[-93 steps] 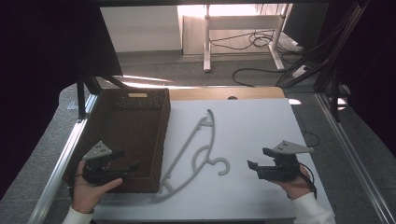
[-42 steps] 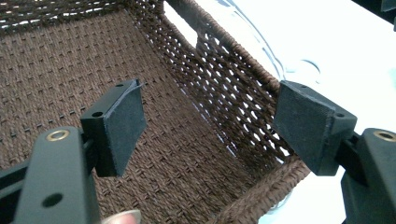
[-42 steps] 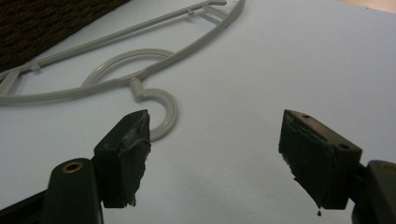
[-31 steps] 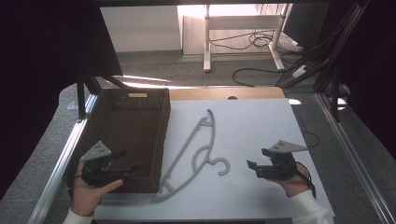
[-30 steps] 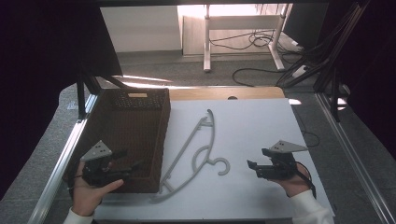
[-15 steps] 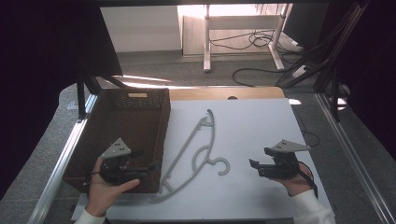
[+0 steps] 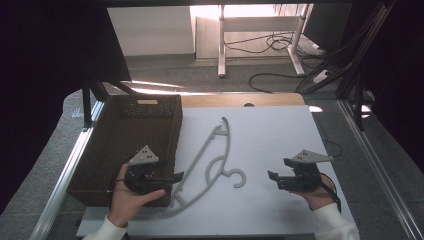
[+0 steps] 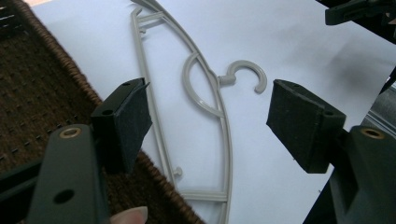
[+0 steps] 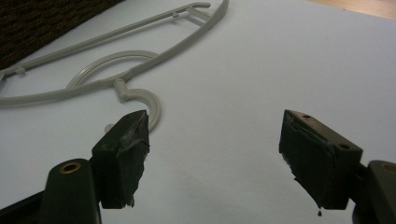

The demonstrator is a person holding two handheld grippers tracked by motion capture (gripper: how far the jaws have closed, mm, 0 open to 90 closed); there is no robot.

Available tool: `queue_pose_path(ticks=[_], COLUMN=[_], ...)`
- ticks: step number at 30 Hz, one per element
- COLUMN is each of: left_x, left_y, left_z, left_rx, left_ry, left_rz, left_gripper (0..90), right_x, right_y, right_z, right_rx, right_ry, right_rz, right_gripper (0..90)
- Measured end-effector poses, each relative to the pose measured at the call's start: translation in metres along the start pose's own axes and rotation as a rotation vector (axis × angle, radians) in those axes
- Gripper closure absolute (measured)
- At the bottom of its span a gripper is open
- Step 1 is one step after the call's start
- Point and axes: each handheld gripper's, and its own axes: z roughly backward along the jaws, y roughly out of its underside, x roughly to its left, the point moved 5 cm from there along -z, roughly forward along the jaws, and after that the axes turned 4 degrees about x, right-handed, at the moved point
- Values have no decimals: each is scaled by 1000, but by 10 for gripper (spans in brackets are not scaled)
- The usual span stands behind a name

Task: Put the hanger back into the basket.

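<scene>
High view: grey plastic hanger (image 7: 212,160) lies flat on the white table sheet (image 7: 280,145), just right of the brown woven basket (image 7: 127,145), lower end touching or nearly touching the basket wall. Left gripper (image 7: 172,177) sits at the basket's near right corner, jaws spread wide, gripping nothing; in the left gripper view the hanger's lower bar (image 8: 224,154) lies between the pads. Right gripper (image 7: 271,176) hovers right of the hook (image 7: 239,178), jaws also wide, empty. I judge the step as approach before a grasp. Next I would lower the left gripper onto the bar, then close. Risk: the pad catching the basket rim.
</scene>
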Motion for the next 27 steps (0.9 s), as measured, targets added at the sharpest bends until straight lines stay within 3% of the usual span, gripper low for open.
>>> queue_pose_path(ticks=[27], left_x=[-22], left_y=[-15], left_z=[-46], left_rx=[104], left_ry=[41], left_rz=[-37], left_gripper=[309], right_x=[-5], right_y=[3], right_z=[0], right_rx=[5], right_ry=[6], right_rz=[-3], right_gripper=[247])
